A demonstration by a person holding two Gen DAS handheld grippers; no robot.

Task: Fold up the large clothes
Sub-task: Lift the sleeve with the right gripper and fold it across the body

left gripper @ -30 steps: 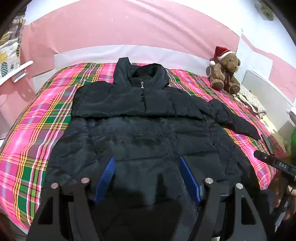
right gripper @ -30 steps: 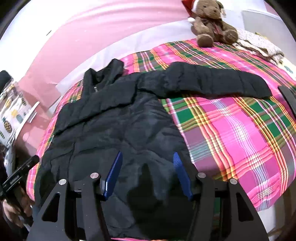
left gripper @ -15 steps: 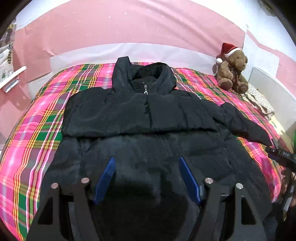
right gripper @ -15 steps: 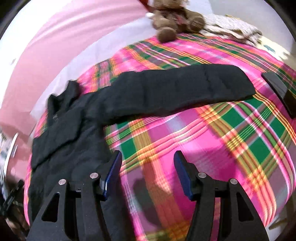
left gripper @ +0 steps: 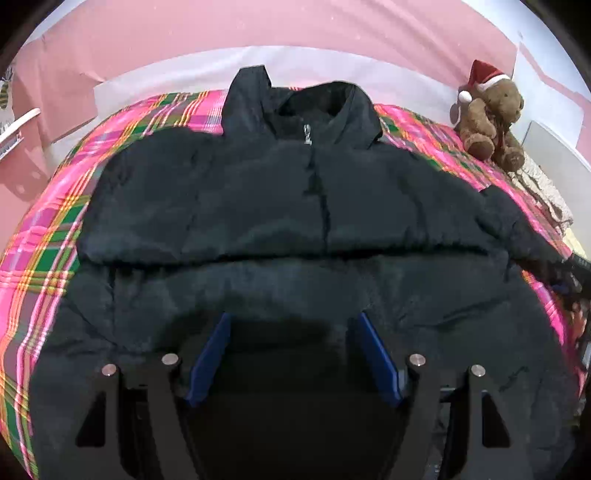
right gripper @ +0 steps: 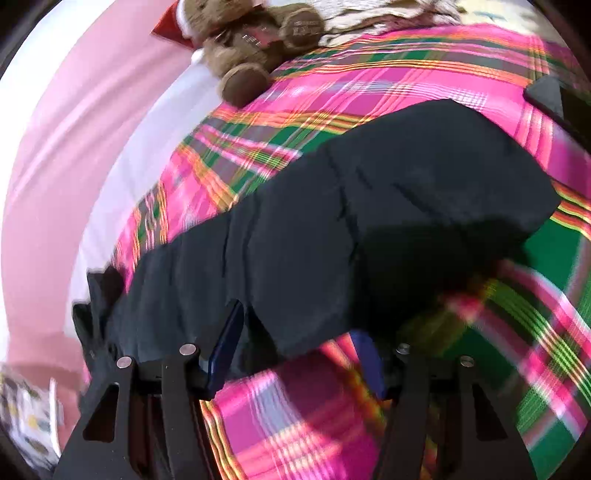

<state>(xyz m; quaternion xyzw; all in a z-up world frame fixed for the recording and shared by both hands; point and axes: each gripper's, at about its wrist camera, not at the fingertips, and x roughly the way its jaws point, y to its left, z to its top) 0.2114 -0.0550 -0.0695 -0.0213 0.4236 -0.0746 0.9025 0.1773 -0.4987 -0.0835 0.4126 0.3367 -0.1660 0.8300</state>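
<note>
Ahead of your left fingers (left gripper: 208, 350) the black puffer jacket (left gripper: 295, 206) lies flat, zipped, collar at the far end. Its sleeve (right gripper: 369, 221) stretches straight out just beyond your right fingers (right gripper: 225, 347), cuff far right.

Home bedroom: bed (left gripper: 40, 258) with pink plaid cover ahead of the tool, teddy bear (left gripper: 491, 118) in Santa hat far right, pink wall (left gripper: 221, 26) behind.
</note>
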